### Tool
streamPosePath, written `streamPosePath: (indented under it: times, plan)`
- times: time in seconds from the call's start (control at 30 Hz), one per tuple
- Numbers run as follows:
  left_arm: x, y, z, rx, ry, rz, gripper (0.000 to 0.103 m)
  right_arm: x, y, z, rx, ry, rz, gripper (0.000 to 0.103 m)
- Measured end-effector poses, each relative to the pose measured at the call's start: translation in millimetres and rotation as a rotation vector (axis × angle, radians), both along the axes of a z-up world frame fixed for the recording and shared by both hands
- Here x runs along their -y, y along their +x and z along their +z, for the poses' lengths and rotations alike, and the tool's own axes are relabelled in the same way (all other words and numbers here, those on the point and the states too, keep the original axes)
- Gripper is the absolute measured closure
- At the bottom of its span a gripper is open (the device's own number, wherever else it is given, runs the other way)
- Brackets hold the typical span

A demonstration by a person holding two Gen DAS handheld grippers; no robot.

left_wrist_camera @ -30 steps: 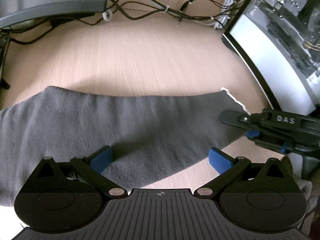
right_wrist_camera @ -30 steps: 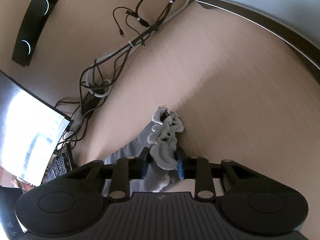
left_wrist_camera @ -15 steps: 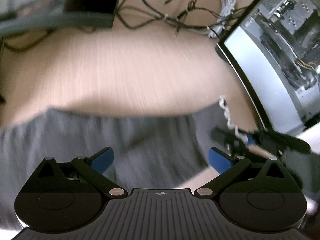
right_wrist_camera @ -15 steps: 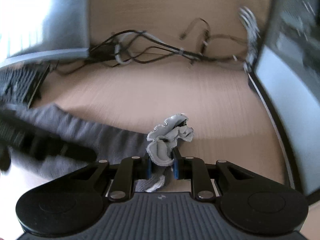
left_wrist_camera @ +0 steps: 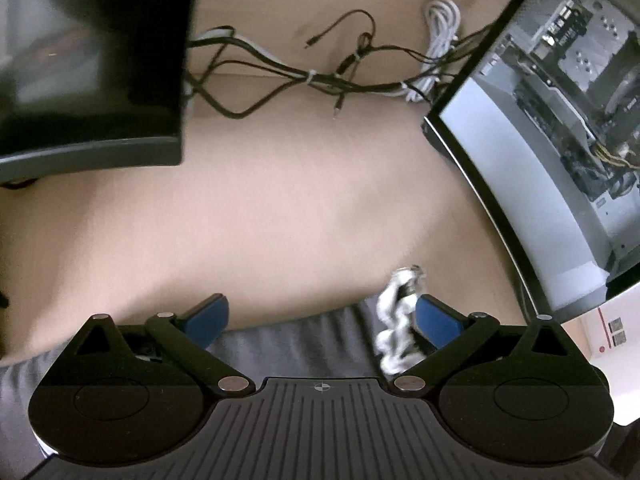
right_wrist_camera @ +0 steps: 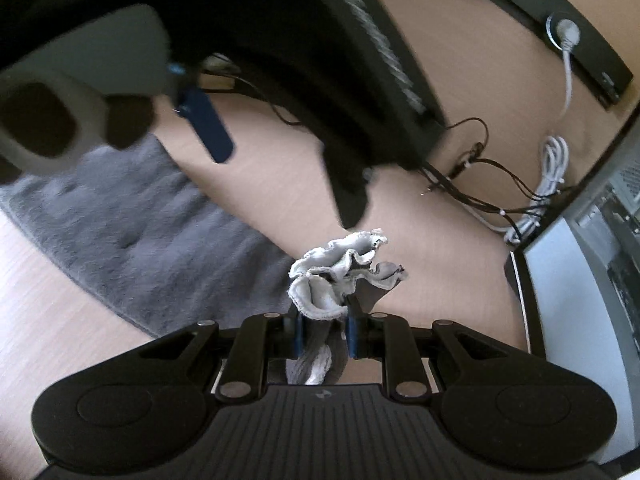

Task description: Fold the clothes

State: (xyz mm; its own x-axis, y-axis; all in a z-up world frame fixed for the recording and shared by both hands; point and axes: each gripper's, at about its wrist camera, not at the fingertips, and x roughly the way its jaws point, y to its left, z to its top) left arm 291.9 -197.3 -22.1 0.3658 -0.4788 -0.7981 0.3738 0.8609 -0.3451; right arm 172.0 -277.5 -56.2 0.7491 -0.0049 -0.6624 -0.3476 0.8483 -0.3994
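Observation:
A grey cloth (right_wrist_camera: 136,236) lies on the wooden desk (left_wrist_camera: 280,208). My right gripper (right_wrist_camera: 323,330) is shut on its bunched, white-edged end (right_wrist_camera: 340,276) and holds it lifted above the desk. My left gripper (left_wrist_camera: 322,316) is open with blue pads; the grey cloth (left_wrist_camera: 296,344) passes under it and the white frilled edge (left_wrist_camera: 394,328) lies against its right pad (left_wrist_camera: 438,318). In the right wrist view the left gripper (right_wrist_camera: 204,128) shows blurred at upper left, above the cloth.
A dark monitor (left_wrist_camera: 92,60) stands at the back left. An open computer case (left_wrist_camera: 560,120) stands on the right. A tangle of cables (left_wrist_camera: 340,76) lies along the back. A black speaker bar (right_wrist_camera: 560,20) sits at far right in the right wrist view.
My right gripper has carried the bunched cloth end leftward over the cloth, up to my left gripper. The left gripper has shifted, so less cloth lies ahead of it. Both jaws kept their states.

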Motion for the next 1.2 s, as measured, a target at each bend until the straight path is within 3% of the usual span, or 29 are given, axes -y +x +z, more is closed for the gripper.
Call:
streamPosePath:
  times: [0.4, 0.7, 0.8, 1.0, 1.2]
  plan:
    - [13.2, -5.2, 5.6, 0.036, -0.01, -0.072, 0.001, -3.9, -4.1, 4.7, -0.044, 0.071, 0.06, 0.084]
    - [26.9, -4.2, -28.1, -0.01, 0.142, -0.097, 0.001, 1.3, -2.9, 5.7, -0.068, 0.105, 0.071, 0.079]
    - [21.0, -3.1, -29.6, -0.034, 0.119, -0.075, 0.001, 1.6, -5.1, 4.1, -0.07, 0.111, 0.078, 0.079]
    - [18.3, -6.0, -1.9, 0.026, 0.041, -0.103, 0.001, 1.0, -4.1, 2.2, -0.076, 0.125, 0.078, 0.08]
    - [35.8, -7.9, -23.5, -0.001, 0.147, -0.149, 0.0, 0.8, -5.0, -1.1, -0.084, 0.144, 0.088, 0.076]
